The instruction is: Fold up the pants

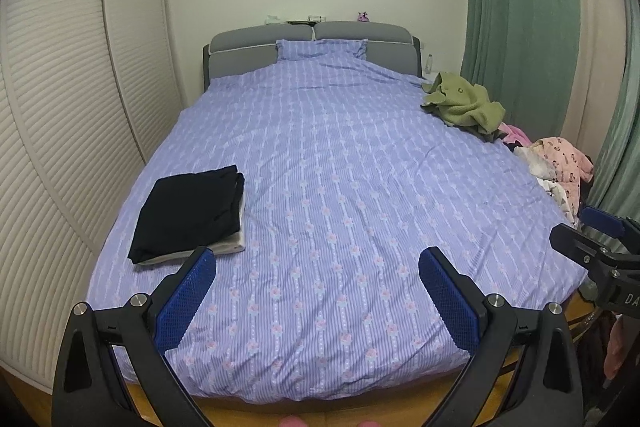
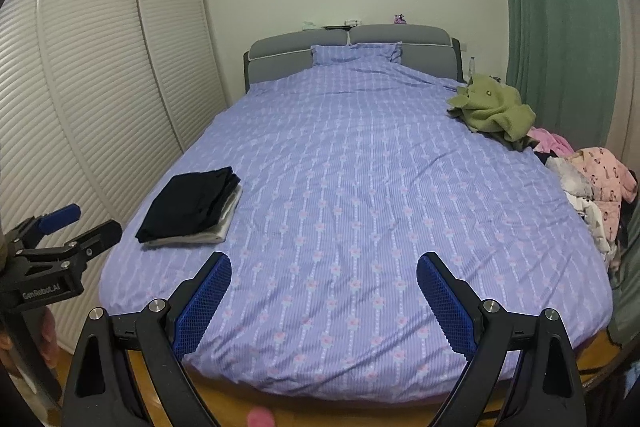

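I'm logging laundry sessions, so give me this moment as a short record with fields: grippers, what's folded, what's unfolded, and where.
left gripper: jaws open, empty, at the foot of the bed
right gripper: jaws open, empty, at the foot of the bed
folded: black pants stacked on a white folded garment, bed's left side
unfolded: green garment and pink clothes pile, right edge
bedspread: middle bare

Folded pants [image 1: 188, 213] on bed [image 1: 340, 167] left, clothes heap [image 1: 464, 101] far right, pillow [image 1: 322, 49] against headboard [image 1: 240, 45]

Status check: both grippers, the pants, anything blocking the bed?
Left hand-held gripper open, empty; right hand-held gripper same. Black folded pants stacked at bed's left edge. Unfolded clothes pile on right edge; middle unobstructed.
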`<state>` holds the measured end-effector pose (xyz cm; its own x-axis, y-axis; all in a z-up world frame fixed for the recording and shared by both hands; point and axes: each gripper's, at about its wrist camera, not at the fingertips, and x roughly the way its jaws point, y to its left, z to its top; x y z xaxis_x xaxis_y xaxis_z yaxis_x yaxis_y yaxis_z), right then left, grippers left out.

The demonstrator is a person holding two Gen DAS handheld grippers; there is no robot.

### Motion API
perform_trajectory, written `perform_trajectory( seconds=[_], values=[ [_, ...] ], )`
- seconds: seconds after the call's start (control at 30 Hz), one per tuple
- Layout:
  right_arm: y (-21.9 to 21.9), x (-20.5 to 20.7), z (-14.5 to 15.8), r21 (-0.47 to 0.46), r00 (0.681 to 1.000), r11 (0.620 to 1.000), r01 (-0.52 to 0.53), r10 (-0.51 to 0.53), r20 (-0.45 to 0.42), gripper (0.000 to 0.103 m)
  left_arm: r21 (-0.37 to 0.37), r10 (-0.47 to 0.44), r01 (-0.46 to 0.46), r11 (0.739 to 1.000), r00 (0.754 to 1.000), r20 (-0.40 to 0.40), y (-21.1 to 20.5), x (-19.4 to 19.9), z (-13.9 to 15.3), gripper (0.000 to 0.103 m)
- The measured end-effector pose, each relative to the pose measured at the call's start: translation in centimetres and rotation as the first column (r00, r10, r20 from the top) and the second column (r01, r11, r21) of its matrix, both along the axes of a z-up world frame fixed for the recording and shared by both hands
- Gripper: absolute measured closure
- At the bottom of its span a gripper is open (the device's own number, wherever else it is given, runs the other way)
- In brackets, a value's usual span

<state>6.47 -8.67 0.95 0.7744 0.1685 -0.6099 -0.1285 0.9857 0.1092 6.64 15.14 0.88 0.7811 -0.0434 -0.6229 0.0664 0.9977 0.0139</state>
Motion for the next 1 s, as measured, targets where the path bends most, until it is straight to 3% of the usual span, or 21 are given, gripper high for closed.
perform_trajectory(
  seconds=[1.0],
  values=[
    [-1.1,-1.0,-0.5,-0.003,1.0,1.0,-0.002,0.002,-0.005,0.008,0.008,0.0,0.0,1.0,1.0,-0.002,-1.1,-1.0,0.1,0.0]
  ],
)
